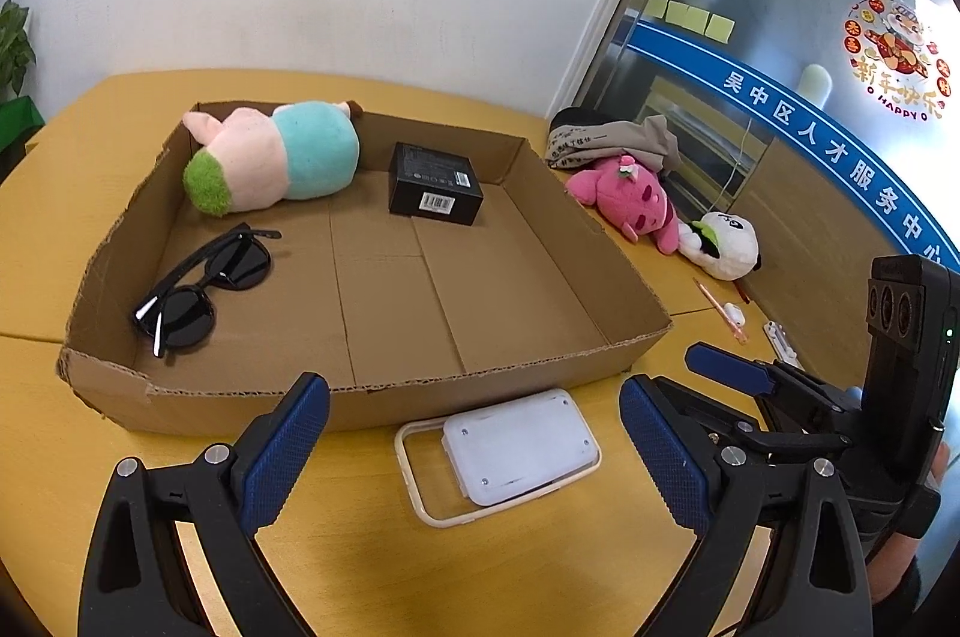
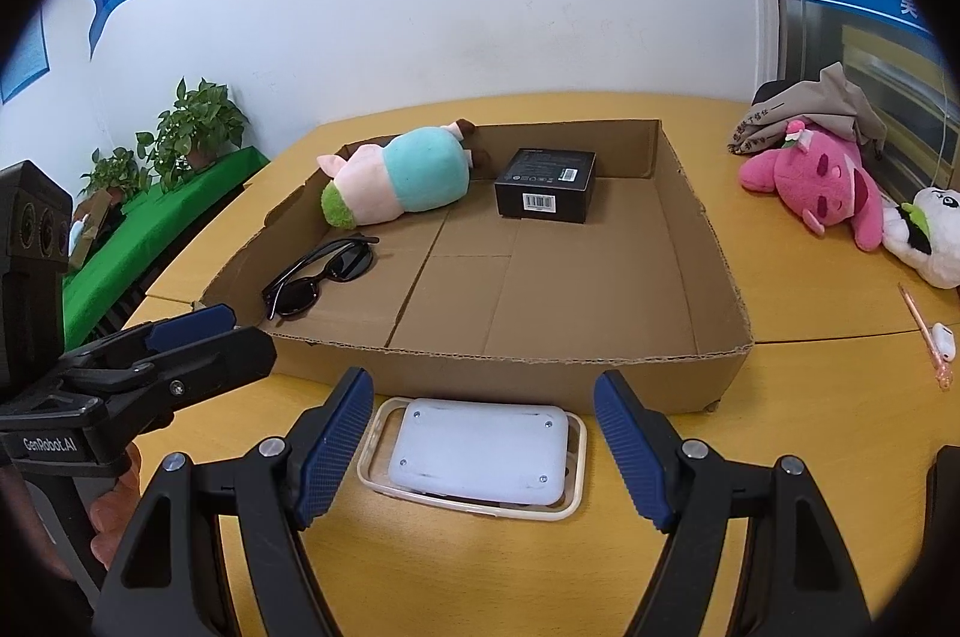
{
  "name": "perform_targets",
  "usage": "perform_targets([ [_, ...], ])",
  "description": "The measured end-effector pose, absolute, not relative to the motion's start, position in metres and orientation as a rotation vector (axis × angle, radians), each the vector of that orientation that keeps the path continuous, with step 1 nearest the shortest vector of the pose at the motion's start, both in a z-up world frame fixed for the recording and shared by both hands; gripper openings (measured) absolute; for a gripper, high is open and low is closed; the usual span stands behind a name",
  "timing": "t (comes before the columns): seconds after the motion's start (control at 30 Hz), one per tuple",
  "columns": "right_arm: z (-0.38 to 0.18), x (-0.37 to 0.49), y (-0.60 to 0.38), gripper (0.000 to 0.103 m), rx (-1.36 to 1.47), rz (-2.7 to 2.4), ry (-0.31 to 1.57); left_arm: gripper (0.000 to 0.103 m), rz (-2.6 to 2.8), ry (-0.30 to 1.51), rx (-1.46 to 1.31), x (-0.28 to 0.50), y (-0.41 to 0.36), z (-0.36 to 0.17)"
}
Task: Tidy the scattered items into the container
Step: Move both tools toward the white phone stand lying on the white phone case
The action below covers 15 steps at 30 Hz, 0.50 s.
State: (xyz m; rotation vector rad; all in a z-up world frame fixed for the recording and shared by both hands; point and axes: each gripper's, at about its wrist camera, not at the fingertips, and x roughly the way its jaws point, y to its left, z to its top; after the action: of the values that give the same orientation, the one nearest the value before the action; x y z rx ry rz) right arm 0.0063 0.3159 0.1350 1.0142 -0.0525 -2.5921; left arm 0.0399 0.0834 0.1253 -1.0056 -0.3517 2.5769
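Note:
A white flat box (image 1: 516, 451) (image 2: 480, 451) in a cream frame lies on the yellow table, just in front of the cardboard tray (image 1: 240, 409) (image 2: 540, 373). My left gripper (image 1: 474, 388) (image 2: 240, 337) is open, its fingers apart on either side of the box and clear of it. My right gripper (image 2: 483, 385) (image 1: 702, 379) is open too, straddling the same box without touching. In the tray lie a teal and pink plush (image 1: 282, 156) (image 2: 408, 181), a black carton (image 1: 435, 187) (image 2: 546, 187) and sunglasses (image 1: 204, 283) (image 2: 324, 277).
To the right of the tray lie a pink plush (image 1: 630, 199) (image 2: 822, 187), a panda plush (image 1: 726, 241) (image 2: 930, 229), a pink pen (image 1: 720, 310) (image 2: 924, 331), a white earbud case (image 1: 735, 319) (image 2: 942, 337) and a grey cloth (image 1: 612, 138) (image 2: 822, 108). Potted plants (image 2: 198, 126) stand far left.

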Motion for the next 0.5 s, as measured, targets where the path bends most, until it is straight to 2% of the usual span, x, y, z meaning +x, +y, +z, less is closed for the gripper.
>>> perform_targets([
  [0.13,0.124,0.003,0.324,0.076,1.035,-2.581,-0.064,0.099,2.541,-0.390,-1.076,0.036,0.082,0.113],
  [0.33,0.079,-0.007,0.353,0.076,1.205,-2.553,-0.084,0.095,2.482,-0.421,-1.195,0.030,0.080,0.083],
  [0.43,0.063,-0.008,0.359,0.076,1.263,-2.518,-0.097,0.088,2.454,-0.421,-1.251,0.024,0.082,0.067],
  [0.5,0.056,-0.009,0.359,0.076,1.272,-2.479,-0.114,0.079,2.428,-0.419,-1.297,0.020,0.084,0.055],
])
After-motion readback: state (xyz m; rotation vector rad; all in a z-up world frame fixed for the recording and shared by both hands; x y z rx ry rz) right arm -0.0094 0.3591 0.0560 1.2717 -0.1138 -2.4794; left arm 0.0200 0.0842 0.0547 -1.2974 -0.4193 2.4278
